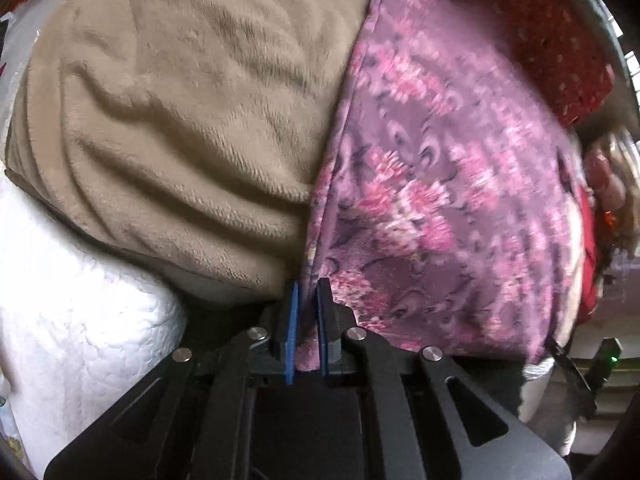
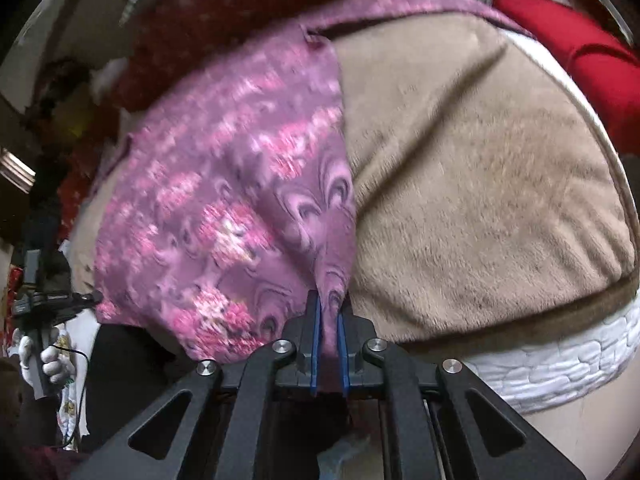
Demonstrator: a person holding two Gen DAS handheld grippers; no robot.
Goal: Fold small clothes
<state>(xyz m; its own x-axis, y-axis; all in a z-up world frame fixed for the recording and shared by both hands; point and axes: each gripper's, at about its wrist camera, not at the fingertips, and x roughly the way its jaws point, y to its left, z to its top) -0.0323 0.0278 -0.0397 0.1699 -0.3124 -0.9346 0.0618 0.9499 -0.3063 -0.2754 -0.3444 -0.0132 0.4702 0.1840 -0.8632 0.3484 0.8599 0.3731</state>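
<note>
Surface: beige fleece blanket (image 1: 180, 120) over a white quilted mattress (image 1: 72, 340), ahead of both grippers.
Garment: purple floral cloth (image 1: 440, 180) spread flat on it, no fold visible yet.
Left hand-held gripper (image 1: 308, 320): clamped on its near edge.
Right hand-held gripper (image 2: 329, 328): pinching another near edge.
Remaining: every fold, by the look of it.

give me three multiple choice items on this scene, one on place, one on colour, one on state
1. The purple patterned cloth lies on:
A. a tan fleece blanket
B. a wooden floor
C. a metal tray

2. The claw pads are:
A. yellow
B. blue
C. green

3. The left claw is:
A. wide open, clear of the cloth
B. shut on the cloth's edge
C. shut on a cup

Key: A, the tan fleece blanket shows beside and under it; B, blue pads flank the fabric; B, cloth sits pinched between its pads.
</note>
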